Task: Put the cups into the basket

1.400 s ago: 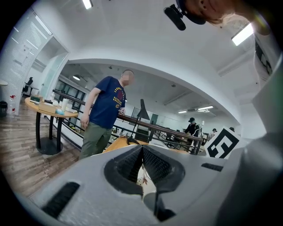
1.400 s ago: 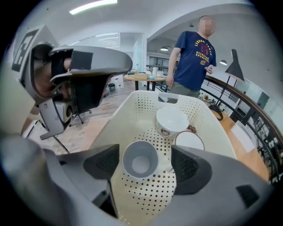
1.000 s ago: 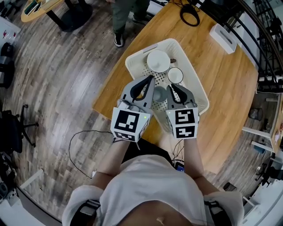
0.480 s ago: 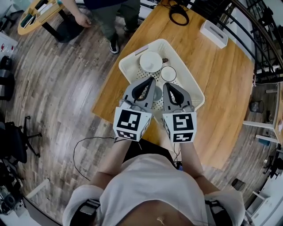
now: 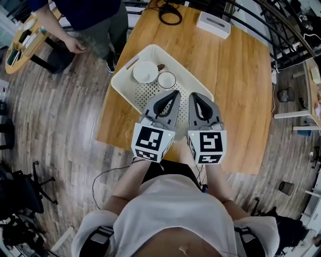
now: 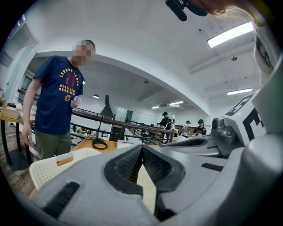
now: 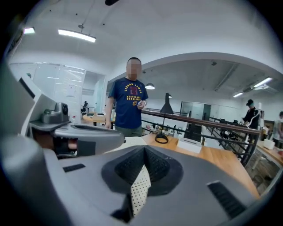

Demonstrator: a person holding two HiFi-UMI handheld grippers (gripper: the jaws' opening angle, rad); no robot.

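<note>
A white perforated basket (image 5: 131, 90) lies on the wooden table (image 5: 241, 90). In its far end stand a white cup (image 5: 145, 72), turned bottom up, and a dark-rimmed cup (image 5: 166, 80). Both grippers hover side by side over the basket's near end. The left gripper (image 5: 175, 93) has its jaws together with nothing between them, as the left gripper view (image 6: 142, 148) confirms. The right gripper (image 5: 193, 95) is likewise shut and empty (image 7: 144, 151); only the basket's holed floor shows behind its tips. The grippers hide the basket's near part.
A black cable loop (image 5: 170, 9) and a white box (image 5: 213, 24) lie at the table's far edge. A person in a dark blue shirt (image 5: 85, 15) stands by the far left corner, near a round side table (image 5: 20, 37). Railings (image 5: 296, 35) run along the right.
Both grippers have drawn back and risen above the basket's near end. The grey cup seen between them a second ago is now out of sight. The person at the far left has stepped closer.
</note>
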